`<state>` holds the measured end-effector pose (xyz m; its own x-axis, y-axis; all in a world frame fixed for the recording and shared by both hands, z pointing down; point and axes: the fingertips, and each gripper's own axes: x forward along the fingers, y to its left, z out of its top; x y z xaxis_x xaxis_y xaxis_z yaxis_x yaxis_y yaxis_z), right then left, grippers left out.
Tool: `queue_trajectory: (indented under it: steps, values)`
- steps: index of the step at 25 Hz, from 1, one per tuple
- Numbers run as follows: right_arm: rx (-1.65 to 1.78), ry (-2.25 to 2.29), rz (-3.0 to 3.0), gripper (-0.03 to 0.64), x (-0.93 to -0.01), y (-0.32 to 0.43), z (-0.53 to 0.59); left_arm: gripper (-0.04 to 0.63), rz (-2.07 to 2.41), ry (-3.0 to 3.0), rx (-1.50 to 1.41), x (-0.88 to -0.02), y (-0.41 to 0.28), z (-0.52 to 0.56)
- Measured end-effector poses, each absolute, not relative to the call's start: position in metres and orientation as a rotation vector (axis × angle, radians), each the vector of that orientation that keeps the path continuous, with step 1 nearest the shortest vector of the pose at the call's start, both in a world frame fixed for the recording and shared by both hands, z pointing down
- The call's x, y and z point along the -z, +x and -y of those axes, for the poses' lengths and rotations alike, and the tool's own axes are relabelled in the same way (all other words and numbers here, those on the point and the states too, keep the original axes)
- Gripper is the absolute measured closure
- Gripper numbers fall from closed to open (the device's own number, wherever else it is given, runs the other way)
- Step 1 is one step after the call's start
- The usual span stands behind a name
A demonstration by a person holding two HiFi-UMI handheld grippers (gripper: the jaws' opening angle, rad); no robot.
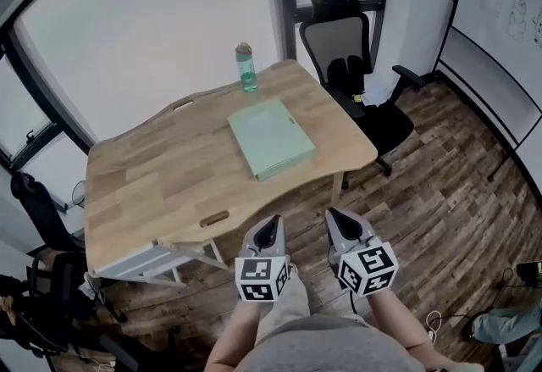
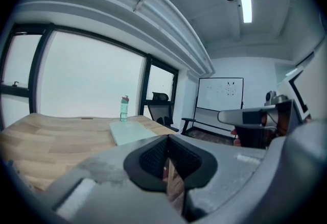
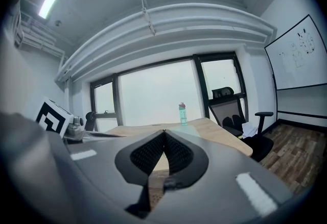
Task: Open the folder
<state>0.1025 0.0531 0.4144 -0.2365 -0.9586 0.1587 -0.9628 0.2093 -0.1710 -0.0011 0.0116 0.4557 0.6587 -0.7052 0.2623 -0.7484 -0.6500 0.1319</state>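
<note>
- Head view: a pale green folder (image 1: 271,139) lies flat and closed on the wooden bench (image 1: 152,184), on the bench's right half and nearer its far edge than its near one.
- A green drinking bottle (image 1: 246,67) stands upright at the bench's far edge, close to the folder's far corner but not touching it.
- A black office chair (image 1: 351,65) stands just past the bench's far right corner, on the dark plank floor (image 1: 440,192).
- A whiteboard (image 1: 500,14) hangs on the wall well to the right of the bench.
- The left tool (image 1: 271,226) and the right tool (image 1: 341,222) are held side by side just short of the bench's near edge, both pointing toward the bench. Neither touches the bench or the folder.
- Each tool carries a cube with square black-and-white markers, close to the person's body.
- Left gripper view: the left tool's black ribbed pads (image 2: 153,156) meet at their tips, so it is closed and empty. The bench top stretches ahead of it, with the folder and bottle farther along it.
- The right tool shows at that view's right edge, off the bench.
- Right gripper view: the right tool's pads (image 3: 148,154) are likewise pressed together with nothing between them. The bottle stands straight ahead at the bench's far edge.
</note>
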Motion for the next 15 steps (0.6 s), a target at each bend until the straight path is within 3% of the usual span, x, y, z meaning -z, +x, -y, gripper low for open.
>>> queue_trajectory:
  steps: [15]
  values:
    - [-0.409,1.968,2.370,0.615,-0.416,0.126,0.095,0.592,1.088,2.667,-0.363,-0.471,0.020,0.140]
